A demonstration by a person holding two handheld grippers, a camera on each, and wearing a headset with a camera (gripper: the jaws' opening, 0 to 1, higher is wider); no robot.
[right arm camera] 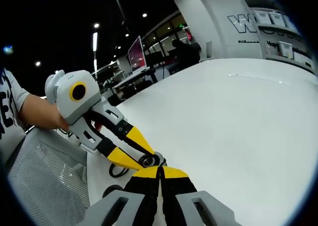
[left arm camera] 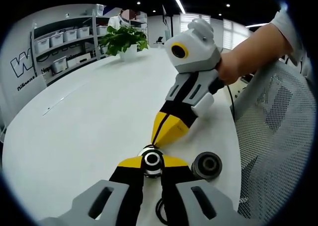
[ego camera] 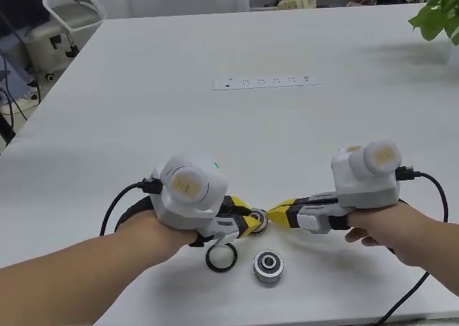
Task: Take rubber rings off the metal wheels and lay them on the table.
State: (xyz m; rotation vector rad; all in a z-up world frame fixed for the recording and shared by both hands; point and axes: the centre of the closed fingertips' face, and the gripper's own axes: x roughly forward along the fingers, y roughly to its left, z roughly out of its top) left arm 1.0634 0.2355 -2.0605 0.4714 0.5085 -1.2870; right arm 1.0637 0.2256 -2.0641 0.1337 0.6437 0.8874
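My left gripper (ego camera: 252, 222) is shut on a small metal wheel (ego camera: 257, 220) held just above the table; in its own view the wheel (left arm camera: 152, 157) sits between the yellow tips (left arm camera: 152, 162). My right gripper (ego camera: 275, 213) comes in from the right, jaws shut, its tips touching that wheel's edge. From the right gripper view, its shut tips (right arm camera: 160, 169) point at the wheel (right arm camera: 149, 160). Whether they pinch the wheel's rubber ring I cannot tell. A loose black rubber ring (ego camera: 221, 257) lies on the table below my left gripper. Beside it lies a second wheel (ego camera: 268, 266).
The white table (ego camera: 237, 132) has a flat white power strip (ego camera: 267, 82) further back. A potted plant (ego camera: 434, 11) stands at the far right corner and a chair (ego camera: 61, 18) at the far left. A mesh chair back (left arm camera: 276, 136) is close by.
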